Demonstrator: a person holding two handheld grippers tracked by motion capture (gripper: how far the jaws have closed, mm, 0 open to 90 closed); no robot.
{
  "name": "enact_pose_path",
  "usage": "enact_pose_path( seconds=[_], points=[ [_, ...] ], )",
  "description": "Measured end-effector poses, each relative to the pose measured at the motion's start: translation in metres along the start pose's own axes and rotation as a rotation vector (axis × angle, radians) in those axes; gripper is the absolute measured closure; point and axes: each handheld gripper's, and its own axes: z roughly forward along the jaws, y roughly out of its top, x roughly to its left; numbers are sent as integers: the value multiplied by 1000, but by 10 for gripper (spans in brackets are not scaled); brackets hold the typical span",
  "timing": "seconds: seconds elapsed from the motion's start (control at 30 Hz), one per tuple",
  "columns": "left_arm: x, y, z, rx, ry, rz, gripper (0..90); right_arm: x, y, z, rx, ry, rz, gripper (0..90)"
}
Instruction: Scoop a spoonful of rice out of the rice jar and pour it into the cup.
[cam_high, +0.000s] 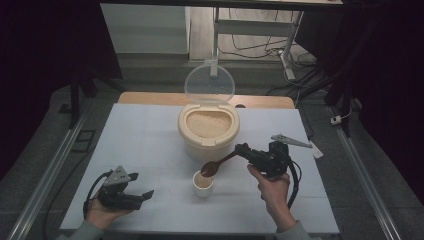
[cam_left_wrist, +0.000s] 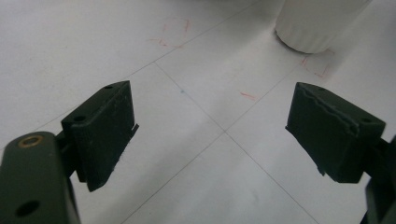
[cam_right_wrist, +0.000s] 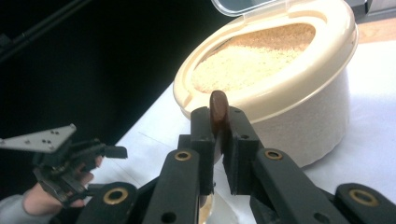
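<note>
A cream rice container (cam_high: 207, 137) stands mid-table, its clear lid (cam_high: 209, 84) tipped up and pale grain (cam_right_wrist: 252, 60) filling it. In front of it sits a small white cup (cam_high: 203, 189) with some grain inside. My right gripper (cam_high: 244, 149) is shut on the handle of a brown spoon (cam_high: 210, 168), whose bowl hangs tilted just above the cup's rim. In the right gripper view the jaws (cam_right_wrist: 217, 122) clamp the spoon handle (cam_right_wrist: 218, 108) edge-on. My left gripper (cam_high: 142, 186) rests low at the table's near left, open with nothing between its jaws (cam_left_wrist: 212, 126).
The white tabletop (cam_high: 145, 135) has faint grid lines and small red marks (cam_left_wrist: 175, 32). The cup's base (cam_left_wrist: 317, 23) shows ahead of the left gripper. A wooden strip (cam_high: 145, 98) borders the far edge, and dark floor with rails and cables surrounds the table.
</note>
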Motion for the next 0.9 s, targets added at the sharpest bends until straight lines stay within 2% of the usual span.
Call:
enact_pose_path(
  seconds=[0.07, 0.3, 0.47, 0.7, 0.9],
  points=[
    [0, 0, -1, -1, 1, 0, 150, 0, -1, -1, -3, 4, -11, 833],
    [0, 0, 0, 0, 4, -4, 149, -7, 0, -16, -65, 60, -20, 833],
    [2, 0, -1, -5, 10, -15, 144, -13, 4, -34, -90, 60, -66, 834],
    [2, 1, 1, -4, 18, -22, 131, -18, 10, -54, -78, 35, -129, 833],
    [2, 1, 0, -10, 18, -26, 128, -18, 11, -60, -34, 29, -181, 833]
  ],
)
